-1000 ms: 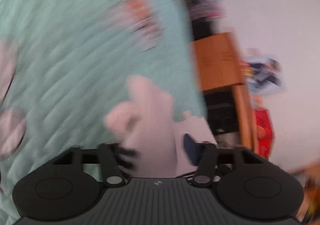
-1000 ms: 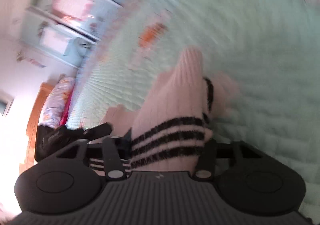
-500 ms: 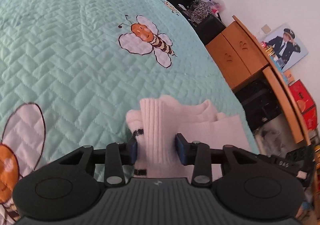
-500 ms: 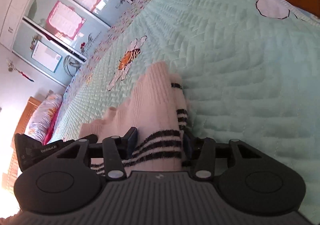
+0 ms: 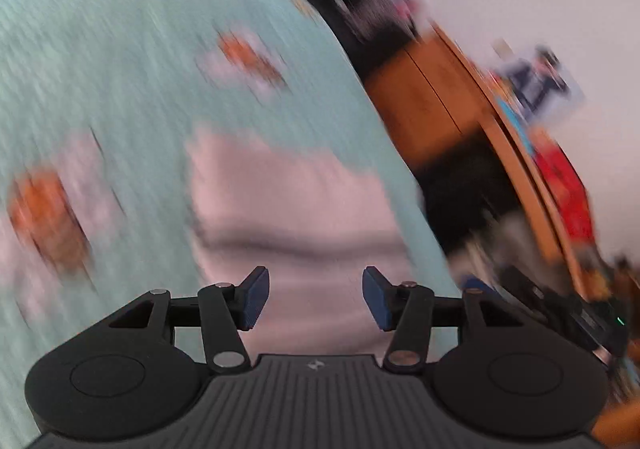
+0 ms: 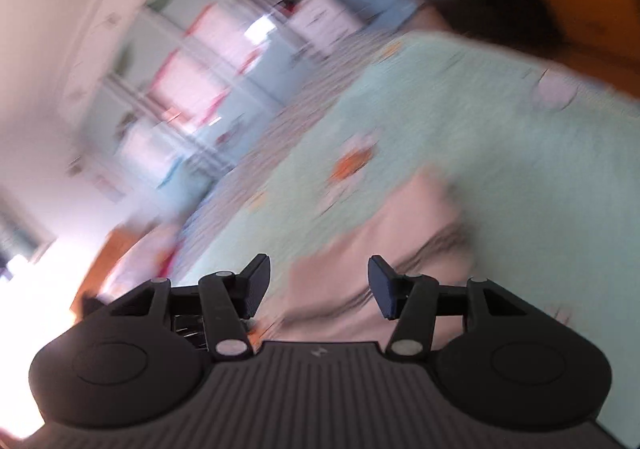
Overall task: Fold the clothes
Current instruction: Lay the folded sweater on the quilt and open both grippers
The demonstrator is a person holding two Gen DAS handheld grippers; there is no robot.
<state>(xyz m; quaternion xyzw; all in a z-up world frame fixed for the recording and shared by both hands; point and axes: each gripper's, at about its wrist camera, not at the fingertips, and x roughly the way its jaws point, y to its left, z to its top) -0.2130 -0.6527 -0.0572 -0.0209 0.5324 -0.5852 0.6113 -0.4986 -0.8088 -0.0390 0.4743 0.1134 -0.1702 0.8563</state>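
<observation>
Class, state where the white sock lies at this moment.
In both wrist views the white sock lies on the mint quilt, just ahead of the open left gripper and right gripper, near the quilt's edge.

Motion blur smears the white garment (image 5: 296, 209) and quilt (image 5: 120, 89) alike.

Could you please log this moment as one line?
left hand-held gripper: open | right hand-held gripper: open | white black-striped knit garment: released on mint quilted bedspread

Matt black plastic tool (image 5: 314, 299) w/ metal pins; soft cloth garment (image 5: 296, 217); mint cloth bedspread (image 5: 120, 89); wood cabinet (image 5: 420, 97).
</observation>
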